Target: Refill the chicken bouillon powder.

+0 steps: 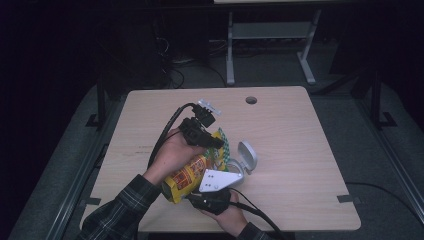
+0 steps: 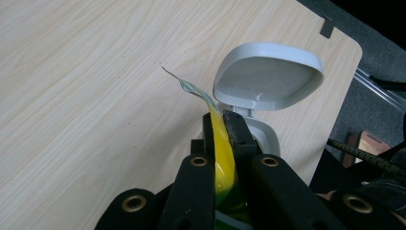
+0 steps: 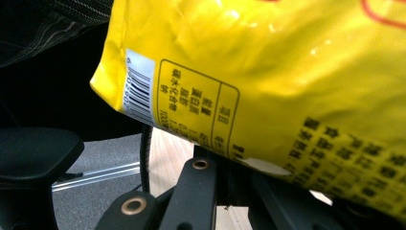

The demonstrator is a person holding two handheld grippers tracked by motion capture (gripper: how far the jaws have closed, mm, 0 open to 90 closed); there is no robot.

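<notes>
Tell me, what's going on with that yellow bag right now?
Left gripper shut on yellow snack bag, pinching its top edge. Right gripper shut at bag's lower end. White flip-lid container open just beyond.

Dim, dark-edged high view; brighter close views, glare on soft-focus yellow bag (image 3: 268,67).

One yellow snack bag (image 1: 187,176), one white lidded container (image 1: 246,159), two tools.

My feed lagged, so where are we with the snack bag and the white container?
Done: the container stands on the table with its lid flipped open. In hand: the left gripper is shut on the top edge of the yellow bag; the right gripper grips its lower end. Left: I see nothing from the bag in the container yet.
</notes>
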